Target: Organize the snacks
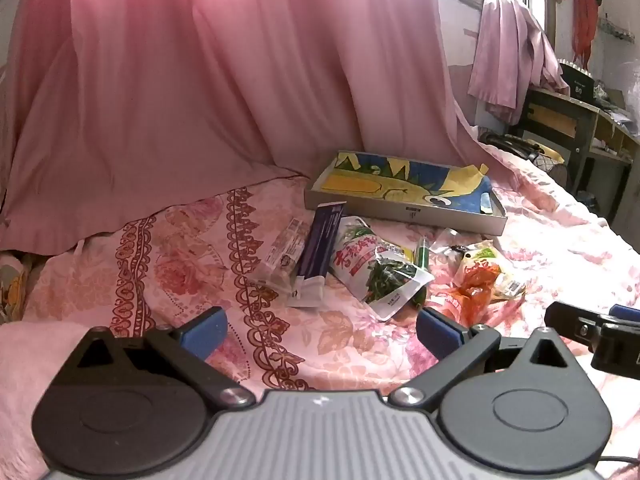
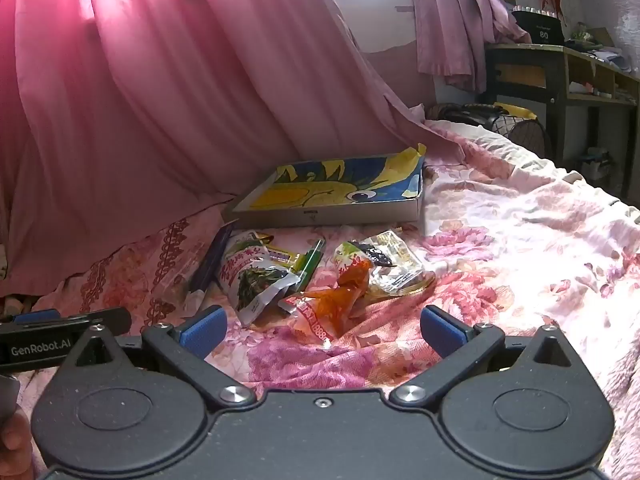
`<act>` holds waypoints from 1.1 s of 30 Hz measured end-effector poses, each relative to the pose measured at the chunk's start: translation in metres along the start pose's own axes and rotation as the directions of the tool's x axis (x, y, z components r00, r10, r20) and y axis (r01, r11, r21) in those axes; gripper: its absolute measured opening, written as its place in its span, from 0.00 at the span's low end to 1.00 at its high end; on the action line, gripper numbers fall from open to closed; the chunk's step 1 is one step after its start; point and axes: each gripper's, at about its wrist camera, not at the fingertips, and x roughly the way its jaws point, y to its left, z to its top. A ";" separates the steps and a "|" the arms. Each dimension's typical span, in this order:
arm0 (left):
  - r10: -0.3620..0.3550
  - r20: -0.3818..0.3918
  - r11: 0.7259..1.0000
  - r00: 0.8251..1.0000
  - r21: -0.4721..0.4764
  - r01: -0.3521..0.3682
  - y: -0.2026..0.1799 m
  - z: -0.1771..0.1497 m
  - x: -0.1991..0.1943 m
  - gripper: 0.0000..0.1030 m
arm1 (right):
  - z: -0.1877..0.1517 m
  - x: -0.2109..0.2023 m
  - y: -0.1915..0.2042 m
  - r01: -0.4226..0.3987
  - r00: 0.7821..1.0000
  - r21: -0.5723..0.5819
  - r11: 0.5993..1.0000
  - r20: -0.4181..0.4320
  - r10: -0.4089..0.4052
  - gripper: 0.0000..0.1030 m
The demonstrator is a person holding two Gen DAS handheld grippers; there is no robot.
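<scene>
- Pink curtain point(image 1: 200, 80) hangs behind a bed spread with a floral pink bedsheet point(image 1: 320, 340); in the left wrist view a desk point(image 1: 568, 116) at the far right is dim and its contents are too small to name.
- Left gripper point(image 1: 322, 330) hovers over the sheet with its blue pads spread wide and nothing between them.
- Shallow grey box point(image 1: 404, 208), lined with a blue and yellow cartoon picture, lies near the curtain; the snacks sit loose on the sheet just in front of it.
- From left: a clear wrapper point(image 1: 282, 254), its print unreadable; a dark blue packet point(image 1: 318, 248); a green vegetable pouch point(image 1: 376, 268); a green stick point(image 1: 422, 254) half hidden behind the pouch; an orange-red packet point(image 1: 480, 280), crumpled.
- Right gripper point(image 1: 592, 326) enters at the right edge, cut off by the frame.
- Right wrist view: the right gripper point(image 2: 324, 330) also stands wide apart, empty, above the sheet.
- Orange-red packet point(image 2: 340, 300) lies nearest it, touching the vegetable pouch point(image 2: 256, 280); a clear crumpled bag point(image 2: 392, 268) with dark contents sits just beside, its label illegible.
- Dark blue packet point(image 2: 212, 260) shows edge-on, mostly hidden by the pouch.
- Grey box point(image 2: 340, 208) lies behind the pile, against the curtain point(image 2: 140, 100).
- Left gripper point(image 2: 64, 328) shows only as a sliver at the left edge; a fingertip appears blurred in the bottom left corner.
</scene>
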 end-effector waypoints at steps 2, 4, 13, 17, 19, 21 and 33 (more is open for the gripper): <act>0.000 -0.001 1.000 1.000 0.000 0.000 0.000 0.000 0.000 1.00 | 0.000 0.000 0.000 0.000 1.000 0.000 1.000 -0.001 0.000 1.00; 0.000 -0.001 1.000 1.000 0.000 0.000 0.000 0.000 0.000 1.00 | 0.000 0.000 0.000 0.000 1.000 0.001 1.000 -0.003 0.000 1.00; 0.004 -0.004 1.000 1.000 0.004 -0.004 0.000 0.000 0.000 1.00 | 0.000 0.001 -0.001 -0.001 1.000 0.003 1.000 -0.004 0.001 1.00; 0.005 -0.006 1.000 1.000 0.005 -0.005 0.000 0.000 0.000 1.00 | 0.000 0.001 0.000 -0.001 1.000 0.003 1.000 -0.007 0.001 1.00; 0.005 -0.006 1.000 1.000 0.005 -0.005 0.000 0.000 0.000 1.00 | 0.000 0.001 0.000 -0.001 1.000 0.004 1.000 -0.006 0.001 1.00; 0.006 -0.006 1.000 1.000 0.006 -0.006 -0.001 0.000 0.000 1.00 | 0.000 0.001 0.000 -0.002 1.000 0.005 1.000 -0.007 0.002 1.00; 0.006 -0.008 1.000 1.000 0.007 -0.006 -0.001 0.000 0.000 1.00 | 0.000 0.002 -0.001 -0.002 1.000 0.006 1.000 -0.009 0.002 1.00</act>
